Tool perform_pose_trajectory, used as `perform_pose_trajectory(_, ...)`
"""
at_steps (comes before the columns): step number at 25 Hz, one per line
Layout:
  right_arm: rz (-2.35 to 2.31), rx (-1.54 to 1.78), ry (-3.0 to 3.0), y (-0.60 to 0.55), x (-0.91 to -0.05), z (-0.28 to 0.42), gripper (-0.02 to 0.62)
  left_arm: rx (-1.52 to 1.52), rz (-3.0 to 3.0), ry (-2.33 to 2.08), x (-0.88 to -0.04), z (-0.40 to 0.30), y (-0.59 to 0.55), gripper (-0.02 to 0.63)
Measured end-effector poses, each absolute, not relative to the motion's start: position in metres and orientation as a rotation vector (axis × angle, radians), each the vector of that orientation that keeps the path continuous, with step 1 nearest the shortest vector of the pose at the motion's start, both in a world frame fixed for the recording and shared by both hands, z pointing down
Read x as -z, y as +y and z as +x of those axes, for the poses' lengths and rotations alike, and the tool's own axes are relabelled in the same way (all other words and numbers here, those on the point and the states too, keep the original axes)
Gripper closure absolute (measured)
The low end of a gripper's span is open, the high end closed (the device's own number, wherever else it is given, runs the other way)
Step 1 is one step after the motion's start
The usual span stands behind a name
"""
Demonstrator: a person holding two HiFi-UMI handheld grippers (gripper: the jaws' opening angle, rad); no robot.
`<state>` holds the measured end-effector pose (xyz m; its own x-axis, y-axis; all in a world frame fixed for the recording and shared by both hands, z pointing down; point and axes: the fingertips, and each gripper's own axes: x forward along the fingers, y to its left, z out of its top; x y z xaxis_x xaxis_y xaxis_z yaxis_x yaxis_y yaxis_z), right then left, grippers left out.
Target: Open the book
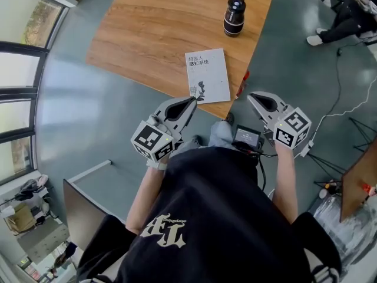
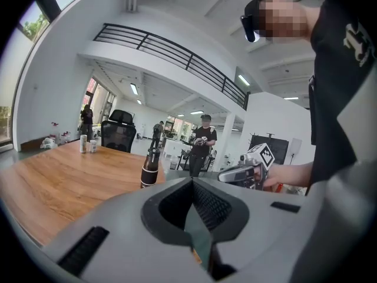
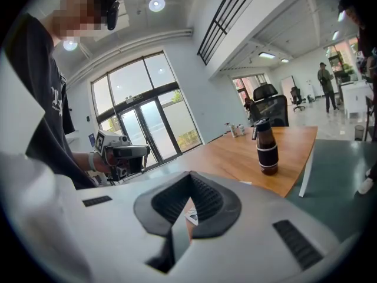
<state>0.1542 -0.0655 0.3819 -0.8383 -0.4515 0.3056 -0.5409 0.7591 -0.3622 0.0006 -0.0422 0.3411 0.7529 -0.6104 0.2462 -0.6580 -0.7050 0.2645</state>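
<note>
A closed white book (image 1: pixel 207 75) lies near the front edge of the wooden table (image 1: pixel 147 34). Both grippers hover side by side in front of that edge, short of the book and pointing toward it. My left gripper (image 1: pixel 192 101) (image 2: pixel 192 180) is shut with nothing in it, just below and left of the book's near corner. My right gripper (image 1: pixel 250 95) (image 3: pixel 189 174) is shut and empty too, off the table's front right. A bit of the book's cover (image 3: pixel 191 216) shows through the gap under the right jaws.
A dark bottle (image 1: pixel 234 16) (image 2: pixel 150 168) (image 3: pixel 266 146) stands upright farther back on the table. A small red thing (image 1: pixel 242 84) sits at the table's front right edge. Cables (image 1: pixel 341 108) run over the floor at right. People stand far off across the room.
</note>
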Motion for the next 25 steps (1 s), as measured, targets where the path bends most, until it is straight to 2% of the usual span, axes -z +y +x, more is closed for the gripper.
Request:
perform_pose_trajectory(12, 0.627, -0.663, -2.725, -0.1, -0.403, 0.166, 0.607, -0.238, 2.537, -1.07, -0.355, 0.011, -0.059, 0.6)
perform_pose_trajectory(25, 0.431, -0.574, -2.568, -0.107, -0.478, 0.164, 0.607, -0.46, 2.45, -1.057, -0.435, 0.017, -0.053, 0.6)
